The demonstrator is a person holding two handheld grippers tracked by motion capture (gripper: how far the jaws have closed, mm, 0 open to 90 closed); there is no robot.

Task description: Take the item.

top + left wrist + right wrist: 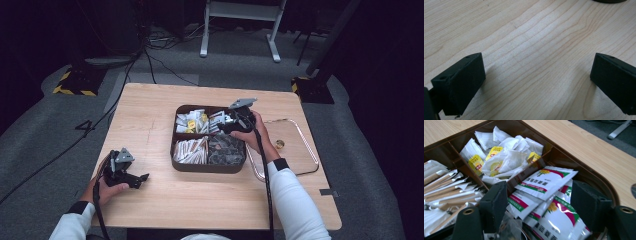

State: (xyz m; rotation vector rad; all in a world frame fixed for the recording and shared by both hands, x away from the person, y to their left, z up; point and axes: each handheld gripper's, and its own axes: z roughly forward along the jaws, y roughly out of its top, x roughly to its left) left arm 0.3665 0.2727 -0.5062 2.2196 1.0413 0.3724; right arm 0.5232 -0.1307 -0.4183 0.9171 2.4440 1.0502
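A brown four-compartment box (205, 169) stands mid-table. Its far right compartment holds white sachets (546, 181) with red and green stripes and a yellow flower. My right gripper (540, 190) hovers open just over them, a jaw on either side of the pile, with no pad pressing on a sachet. From above, that right gripper (225, 122) sits over the same compartment. The far left compartment is full of tea bags (504, 157) with yellow tags. My left gripper (142, 180) rests low at the table's near left. Its jaws (537, 62) stand wide open over bare wood.
Paper-wrapped wooden sticks (191, 150) fill the near left compartment and dark wrapped pieces (226, 150) the near right one. A metal tray (300, 150) lies right of the box with a small round item (279, 144) on it. The person's right forearm crosses the tray's near corner.
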